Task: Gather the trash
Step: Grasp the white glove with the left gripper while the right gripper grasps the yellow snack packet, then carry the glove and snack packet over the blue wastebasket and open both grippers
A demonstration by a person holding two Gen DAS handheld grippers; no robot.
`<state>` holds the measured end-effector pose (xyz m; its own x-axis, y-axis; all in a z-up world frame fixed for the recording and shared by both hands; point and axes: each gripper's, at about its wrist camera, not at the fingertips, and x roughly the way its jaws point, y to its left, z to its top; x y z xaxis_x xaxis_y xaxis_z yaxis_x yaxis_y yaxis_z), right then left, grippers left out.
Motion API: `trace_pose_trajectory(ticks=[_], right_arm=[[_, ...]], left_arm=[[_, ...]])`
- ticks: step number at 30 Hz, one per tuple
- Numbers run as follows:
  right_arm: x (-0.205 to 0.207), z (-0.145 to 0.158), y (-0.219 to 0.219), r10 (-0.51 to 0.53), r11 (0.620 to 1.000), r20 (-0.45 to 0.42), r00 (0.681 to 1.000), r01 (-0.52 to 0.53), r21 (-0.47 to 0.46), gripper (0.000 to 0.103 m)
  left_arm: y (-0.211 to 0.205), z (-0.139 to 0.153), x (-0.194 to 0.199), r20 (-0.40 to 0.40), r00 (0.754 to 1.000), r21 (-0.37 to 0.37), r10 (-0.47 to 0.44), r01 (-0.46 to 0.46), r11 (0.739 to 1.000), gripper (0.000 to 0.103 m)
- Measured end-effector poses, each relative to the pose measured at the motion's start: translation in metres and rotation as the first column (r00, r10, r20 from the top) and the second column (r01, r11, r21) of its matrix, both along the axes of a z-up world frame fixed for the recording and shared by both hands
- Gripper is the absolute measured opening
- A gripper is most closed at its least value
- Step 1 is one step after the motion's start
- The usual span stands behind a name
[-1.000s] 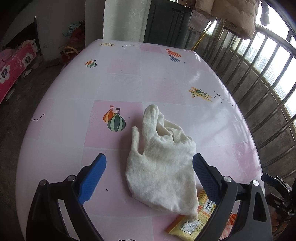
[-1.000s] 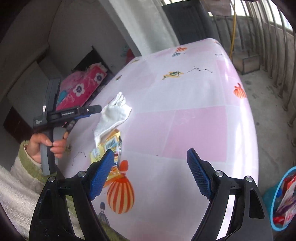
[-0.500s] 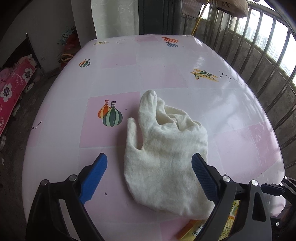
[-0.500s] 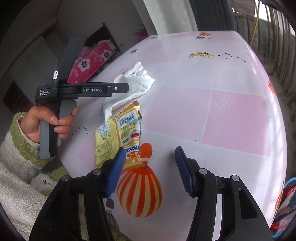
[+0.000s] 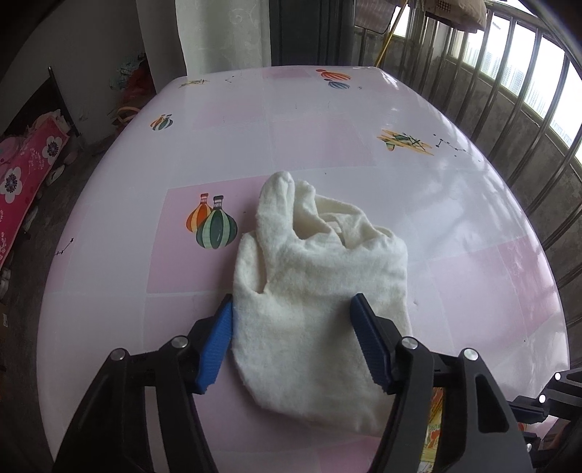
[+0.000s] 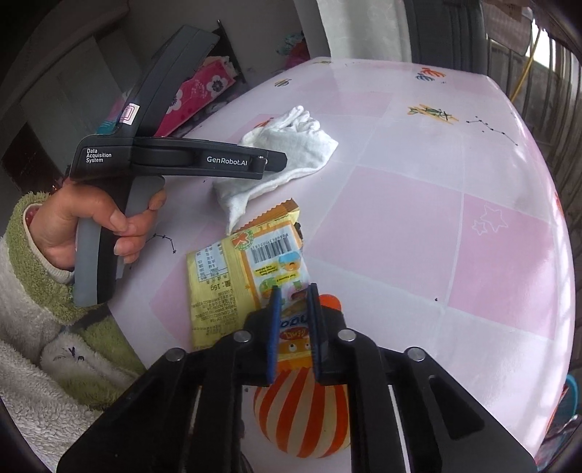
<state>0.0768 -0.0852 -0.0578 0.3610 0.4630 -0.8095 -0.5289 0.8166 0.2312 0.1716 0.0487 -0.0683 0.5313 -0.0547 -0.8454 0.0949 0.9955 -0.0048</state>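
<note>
A white fluffy glove [image 5: 320, 276] lies on the pink table [image 5: 291, 120]. My left gripper [image 5: 291, 309] straddles its near part, its jaws partly closed against the glove's sides. The glove also shows in the right wrist view [image 6: 291, 145], with the left gripper body [image 6: 174, 160] over it. Yellow snack wrappers [image 6: 232, 276] lie near the table's front edge. My right gripper [image 6: 293, 291] is nearly closed, its blue pads pinching the near end of a wrapper. A corner of the wrappers [image 5: 434, 425] shows in the left wrist view.
A blue trash bin [image 6: 567, 411] stands on the floor at the right, below the table edge. Metal railings [image 5: 527, 91] run along the right side. A curtain [image 5: 222, 32] and a dark cabinet stand behind the table. A pink flowered cloth [image 5: 25, 171] lies at the left.
Both grippers have moved forward and closed in: the left from wide open to touching the glove's sides, the right from wide open to pinching the wrapper.
</note>
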Motion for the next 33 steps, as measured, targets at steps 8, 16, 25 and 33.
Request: trace_pose_trajectory(ticks=[8, 16, 25, 33], right_arm=[[-0.006, 0.002, -0.016, -0.081, 0.996, -0.030, 0.996, 0.082, 0.042, 0.000], [-0.008, 0.021, -0.081, -0.330, 0.928, -0.058, 0.942, 0.335, 0.161, 0.000], [-0.021, 0.068, -0.141, -0.576, 0.789, 0.021, 0.817, 0.550, 0.274, 0.000], [-0.063, 0.085, -0.211, -0.790, 0.588, 0.047, 0.612, 0.733, 0.342, 0.000]], left_arm=[[0.006, 0.006, -0.002, 0.021, 1.000, -0.029, -0.012, 0.013, 0.999, 0.018], [0.010, 0.037, -0.023, 0.109, 0.993, -0.118, -0.053, 0.065, 0.991, 0.006], [-0.019, 0.089, -0.044, 0.231, 0.955, -0.254, -0.187, 0.245, 0.936, 0.006], [-0.109, 0.122, -0.042, 0.295, 0.859, -0.273, -0.417, 0.495, 0.825, 0.006]])
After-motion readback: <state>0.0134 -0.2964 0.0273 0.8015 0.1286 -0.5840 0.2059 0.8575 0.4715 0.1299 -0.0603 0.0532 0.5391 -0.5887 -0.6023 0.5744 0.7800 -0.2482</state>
